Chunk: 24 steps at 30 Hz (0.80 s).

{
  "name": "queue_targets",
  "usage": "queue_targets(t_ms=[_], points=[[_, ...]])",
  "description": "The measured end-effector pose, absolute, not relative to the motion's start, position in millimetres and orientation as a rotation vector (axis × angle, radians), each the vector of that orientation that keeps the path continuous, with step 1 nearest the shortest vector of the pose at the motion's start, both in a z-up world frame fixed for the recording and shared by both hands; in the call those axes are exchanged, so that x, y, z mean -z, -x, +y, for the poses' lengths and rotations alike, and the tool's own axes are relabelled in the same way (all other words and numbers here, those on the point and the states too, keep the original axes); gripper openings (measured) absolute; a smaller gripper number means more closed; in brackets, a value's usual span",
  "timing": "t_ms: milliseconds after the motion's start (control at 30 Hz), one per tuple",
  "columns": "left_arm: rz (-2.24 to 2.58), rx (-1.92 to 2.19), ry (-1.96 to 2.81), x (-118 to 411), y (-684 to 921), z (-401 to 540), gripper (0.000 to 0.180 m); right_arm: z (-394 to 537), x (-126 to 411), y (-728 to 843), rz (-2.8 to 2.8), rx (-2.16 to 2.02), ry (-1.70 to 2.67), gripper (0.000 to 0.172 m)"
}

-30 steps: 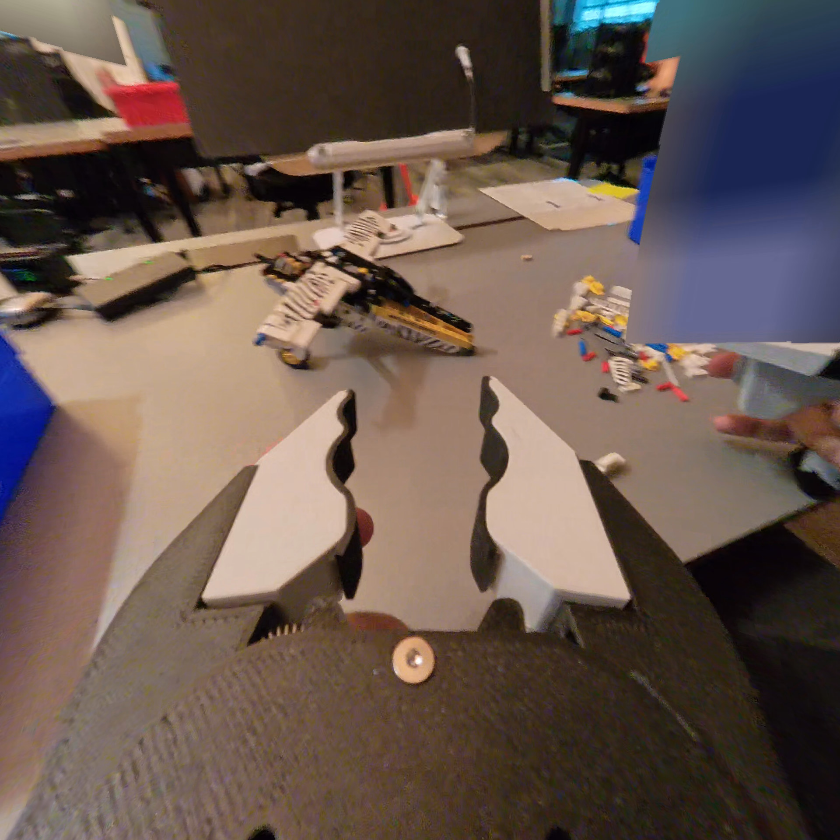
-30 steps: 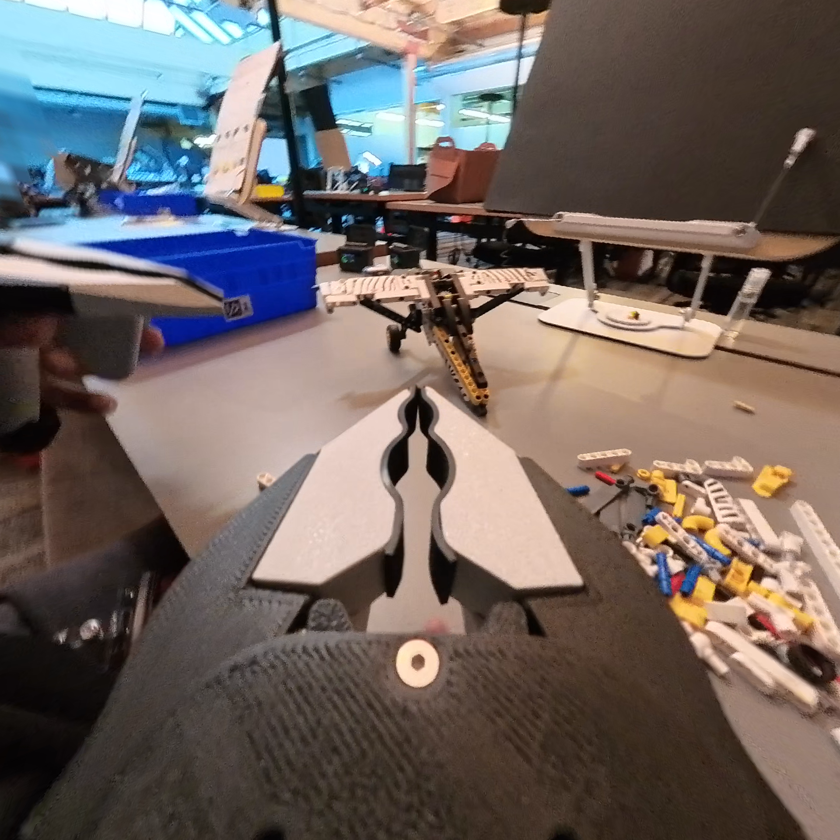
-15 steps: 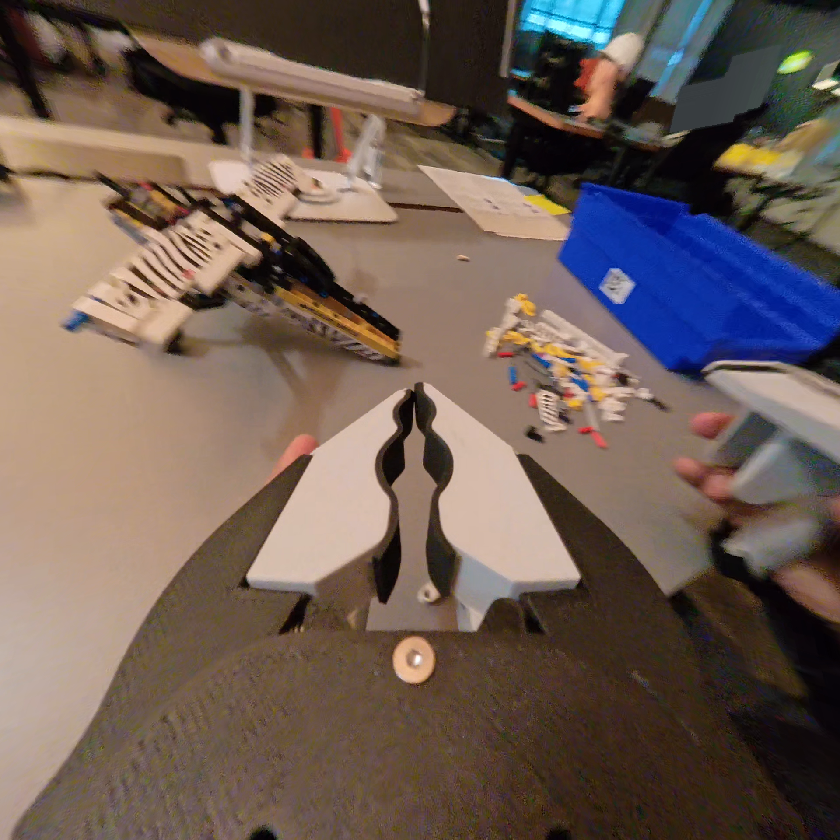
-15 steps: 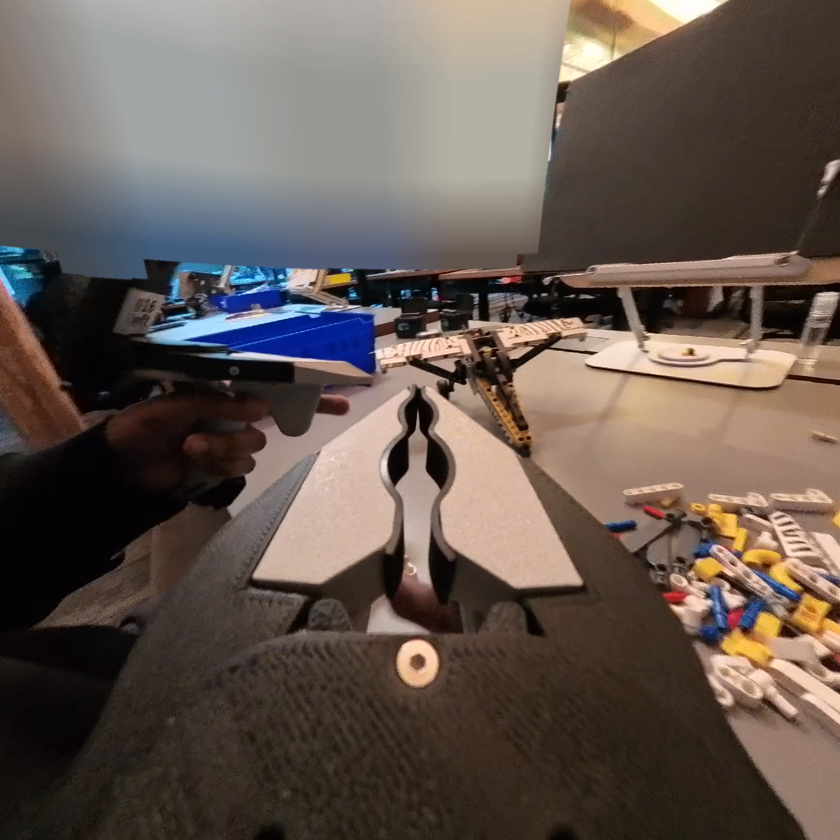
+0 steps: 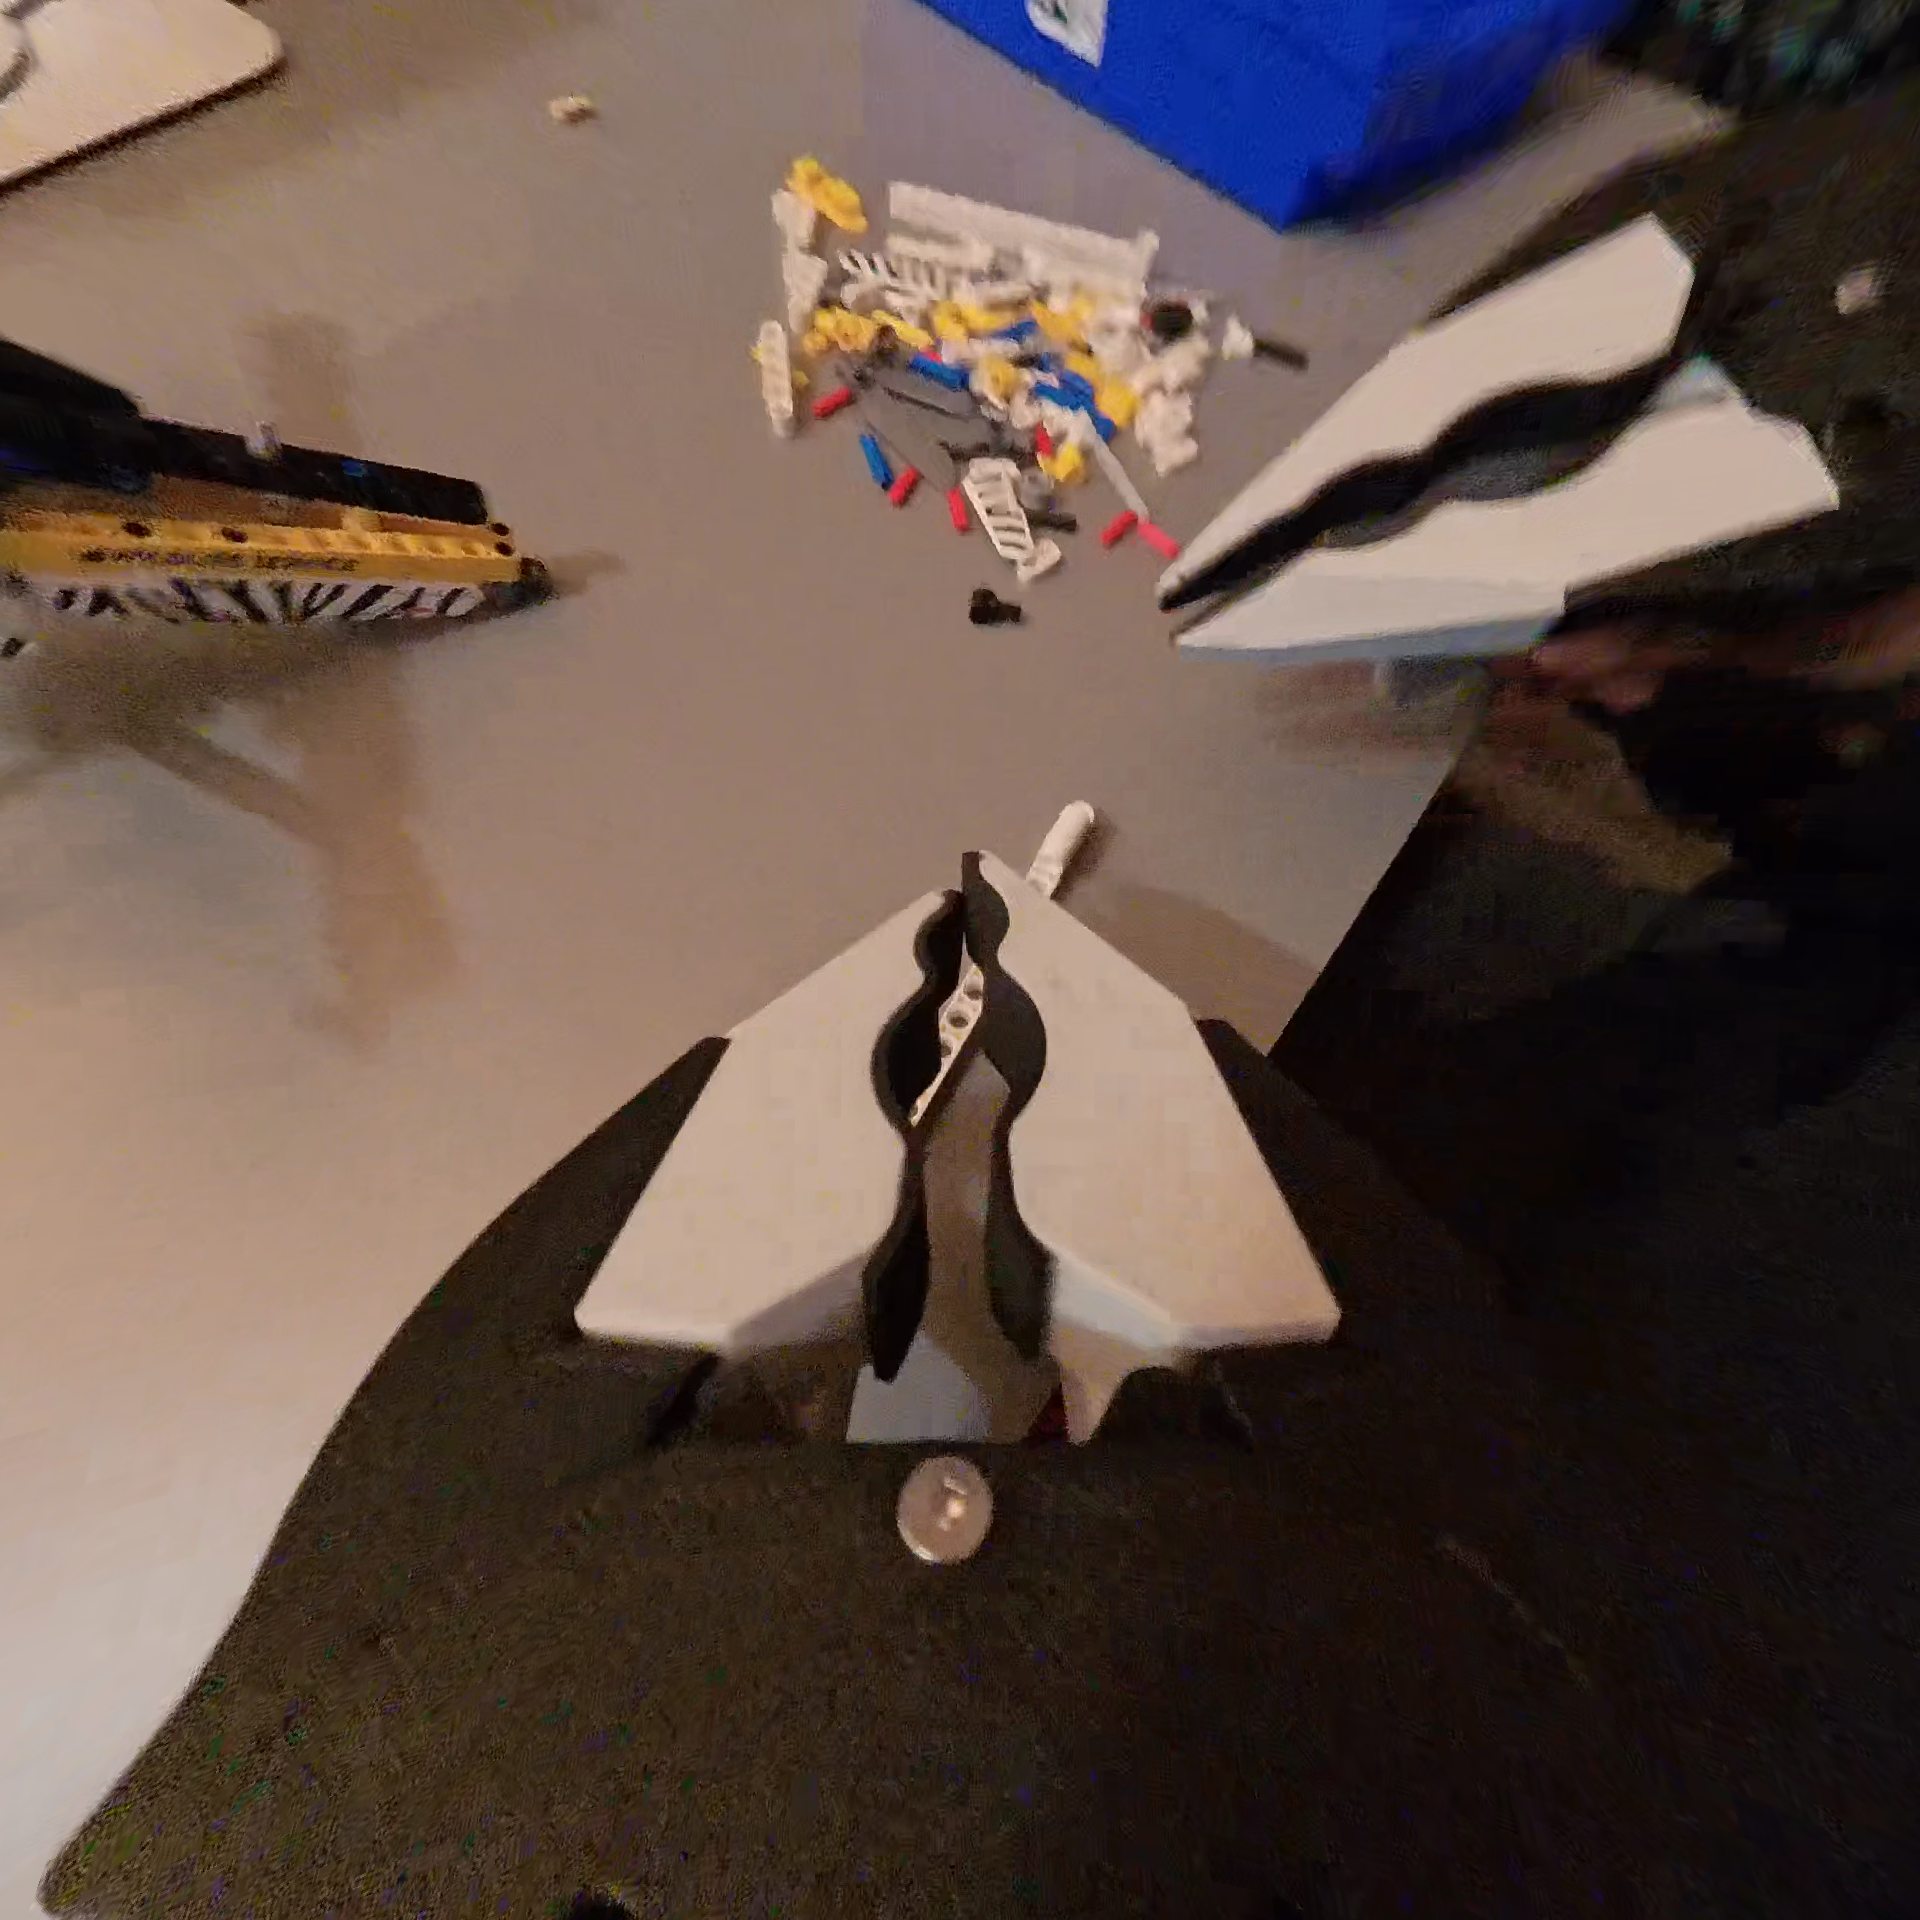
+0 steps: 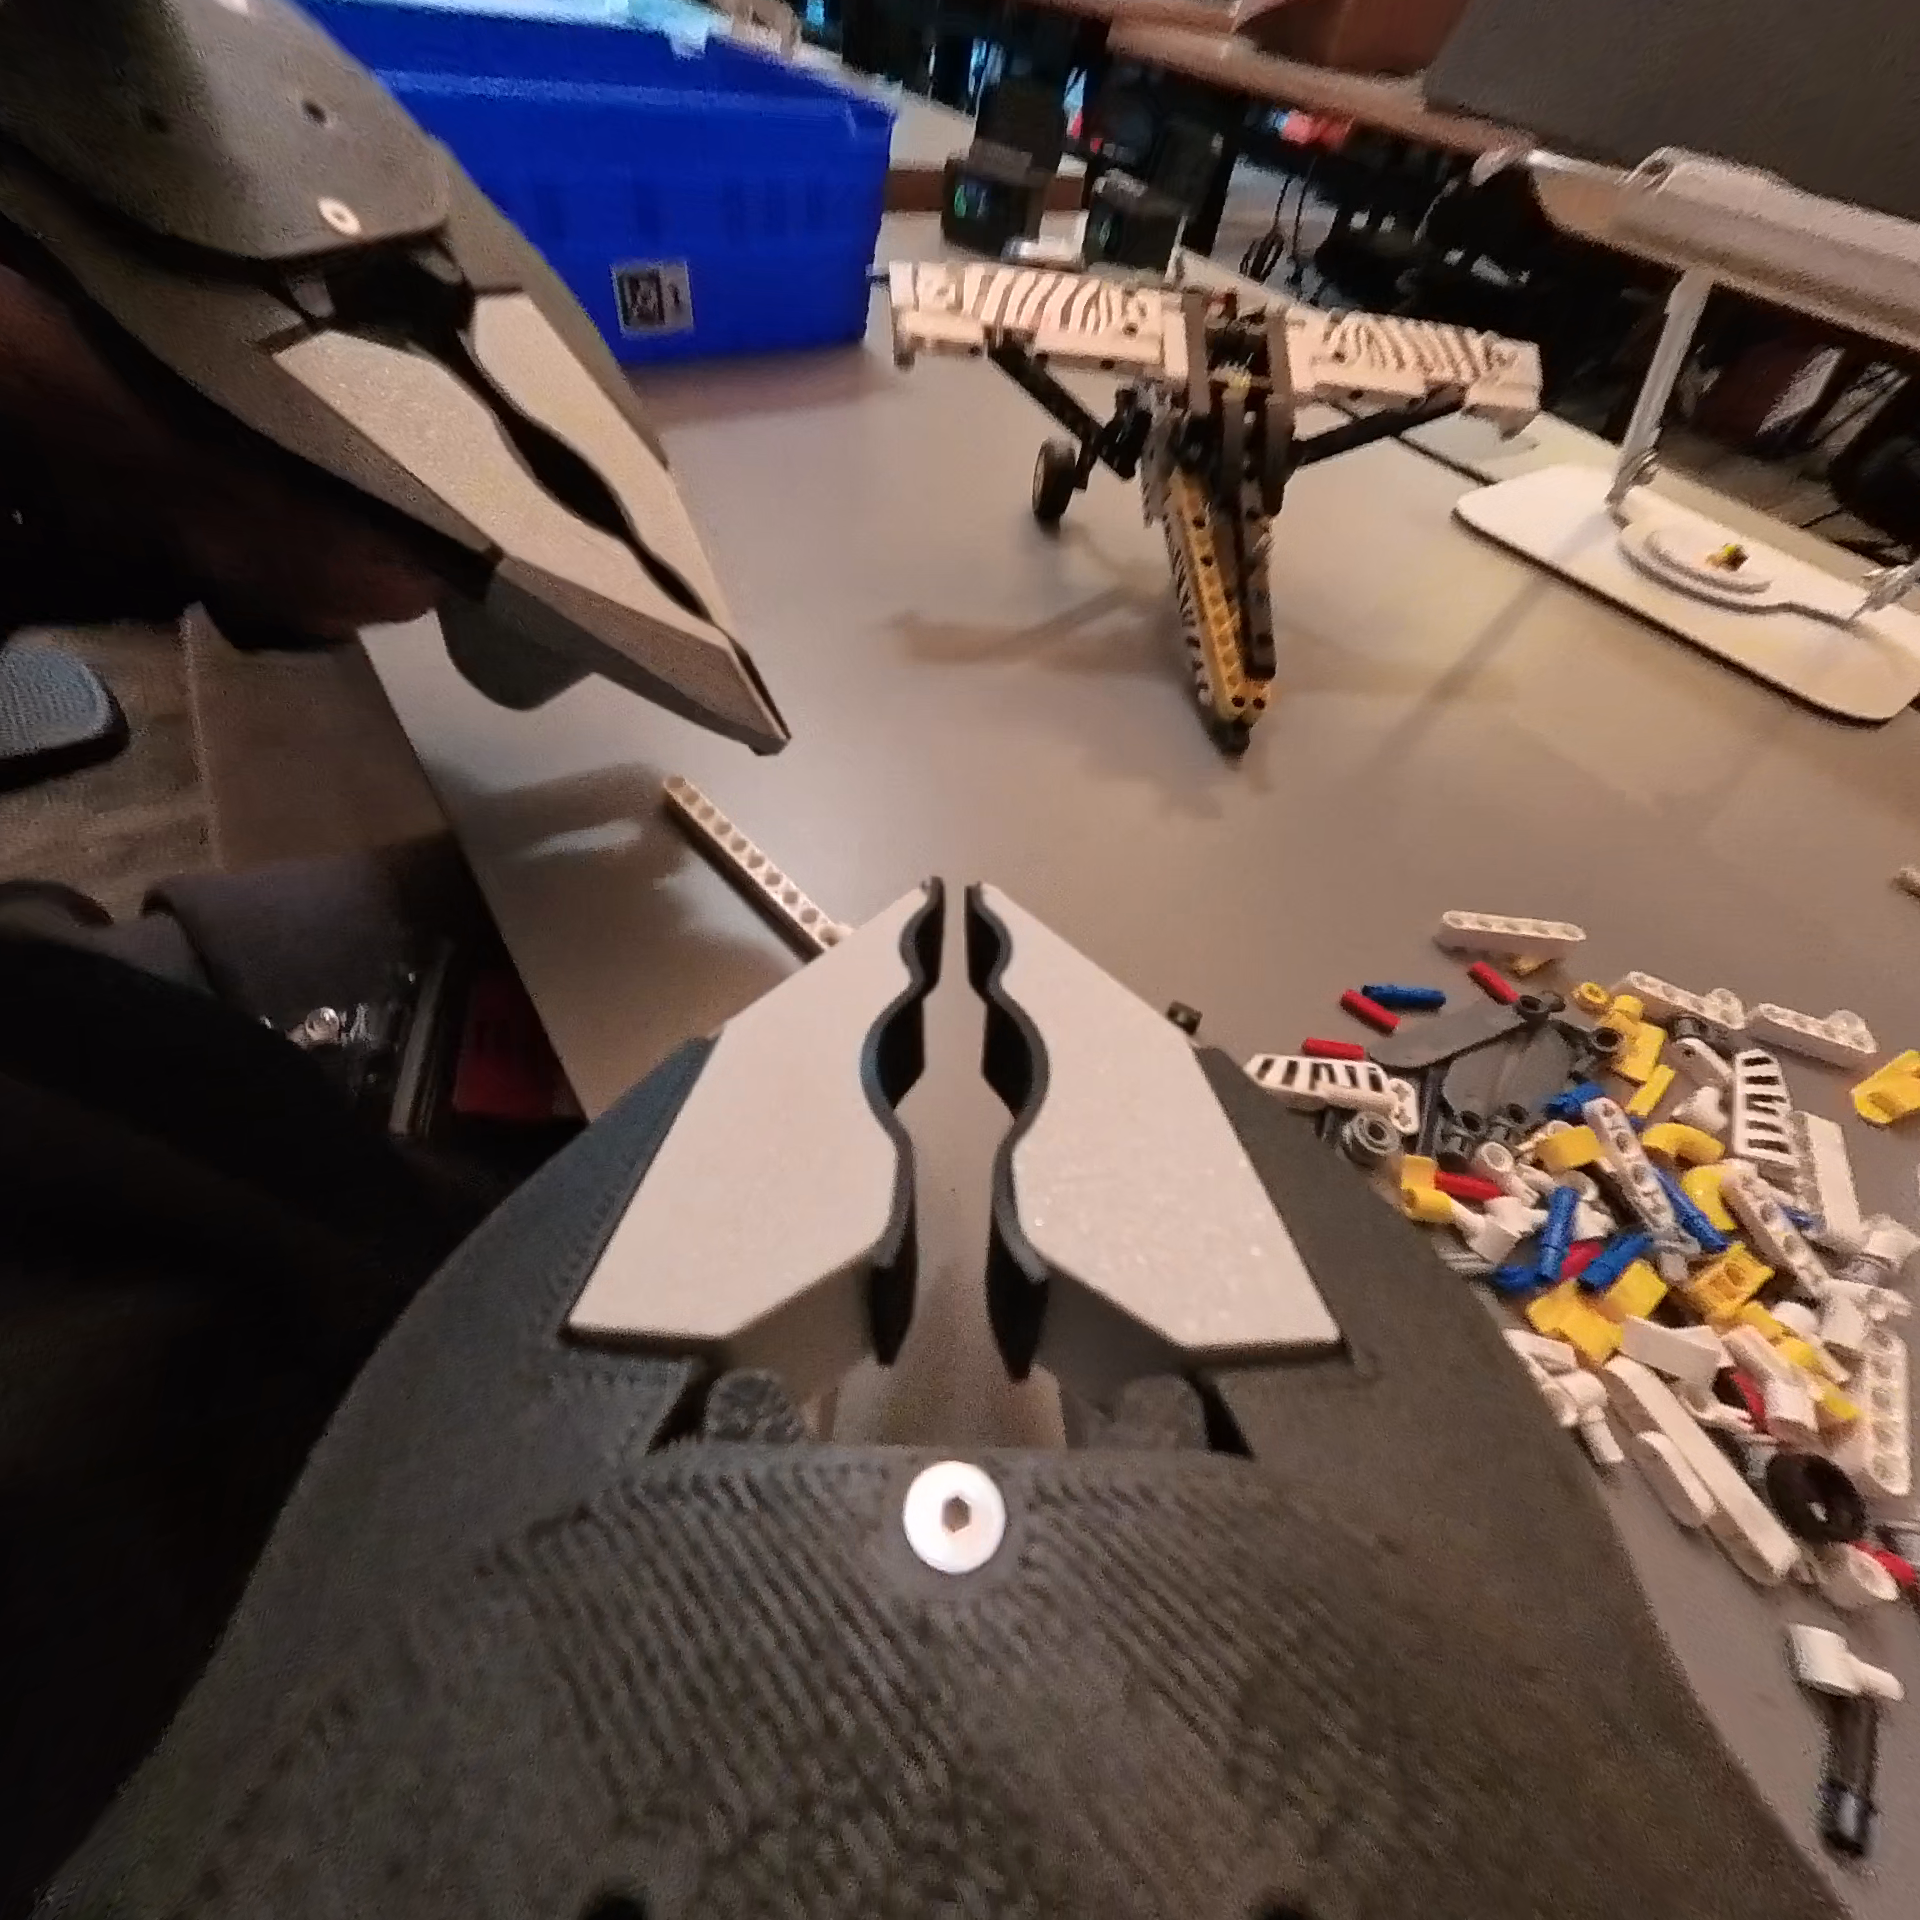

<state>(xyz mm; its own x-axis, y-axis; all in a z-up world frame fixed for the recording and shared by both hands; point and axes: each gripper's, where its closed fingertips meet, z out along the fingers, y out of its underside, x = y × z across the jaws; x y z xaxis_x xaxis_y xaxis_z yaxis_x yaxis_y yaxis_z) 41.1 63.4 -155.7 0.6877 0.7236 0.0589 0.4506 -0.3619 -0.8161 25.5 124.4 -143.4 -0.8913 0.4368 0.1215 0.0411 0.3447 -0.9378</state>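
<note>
Above the grey table [image 6: 1039,665], both tools, left [image 5: 966,868] and right [image 6: 945,888], hover clenched, gripping nothing.

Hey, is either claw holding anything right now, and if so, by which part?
Neither. The left claw and the right claw are both closed with nothing between the tips. The long white beam lies on the table beneath them, ungripped.

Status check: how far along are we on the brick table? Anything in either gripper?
Looks done: the striped plane model stands assembled on the table.
In hand: nothing. The left gripper and right gripper are both shut and empty. The left one hangs over a long white beam lying near the table edge.
Left: the pile of loose pieces lies beside the right gripper, and the beam is not yet picked up.
</note>
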Motion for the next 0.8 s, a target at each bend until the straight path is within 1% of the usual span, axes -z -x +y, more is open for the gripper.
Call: queue_targets(t_ms=[100,167,200,233,267,367,433,800], points=[[-0.853,-0.44,2.189,172,-38,62,0.001,123,154,-25,-2.348,-1.489,0.36,0.0],[-0.764,-0.406,2.287,181,-44,69,0.007,123,160,-24,-2.381,-1.427,0.274,0.0],[-0.73,-0.391,2.33,185,-46,72,0.013,123,164,-24,-2.398,-1.392,0.233,0.0],[-0.695,-0.38,2.356,187,-47,75,0.018,122,168,-23,-2.423,-1.358,0.197,0.004],[-0.664,-0.366,2.367,187,-48,78,0.018,122,172,-22,-2.45,-1.328,0.17,0.008],[-0.639,-0.314,2.366,187,-48,84,0.021,118,179,-23,-2.513,-1.295,0.091,0.007],[-0.643,-0.304,2.365,189,-43,84,0.021,113,179,-26,-2.54,-1.327,0.04,0.0],[-0.604,-0.164,2.396,201,-42,87,0.024,105,182,-31,-2.735,-1.461,-0.048,0.004]])
